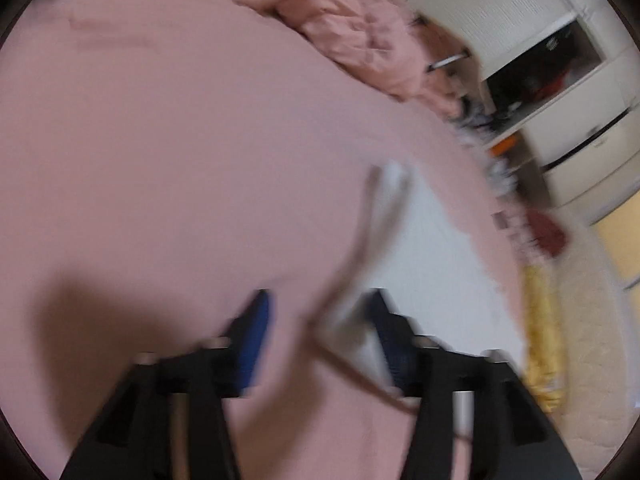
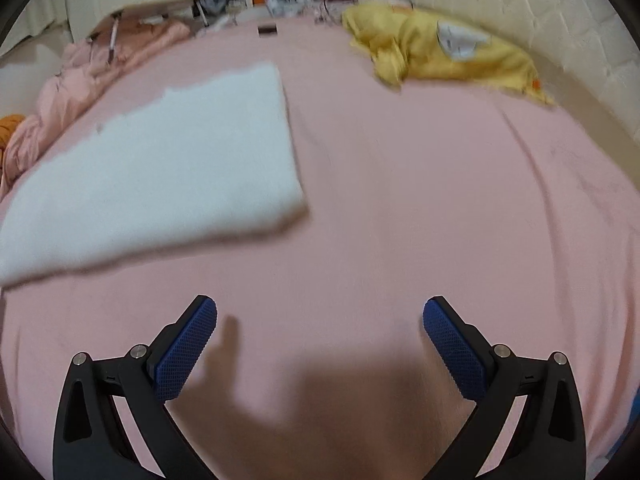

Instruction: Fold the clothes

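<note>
With both my left gripper (image 1: 318, 312) and right gripper (image 2: 320, 320) open and empty, the white cloth (image 2: 168, 152) lies folded on the bed (image 2: 400, 200), the yellow garment (image 2: 432, 52) still unfolded.

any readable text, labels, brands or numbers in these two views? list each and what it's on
None readable.
Yellow garment: a white patch with a print, too blurred to read.
Small dark object at the far edge of the pink sheet: no legible marking.
Cabinet shelf clutter: motion-blurred, nothing legible.
White folded cloth: plain.
</note>
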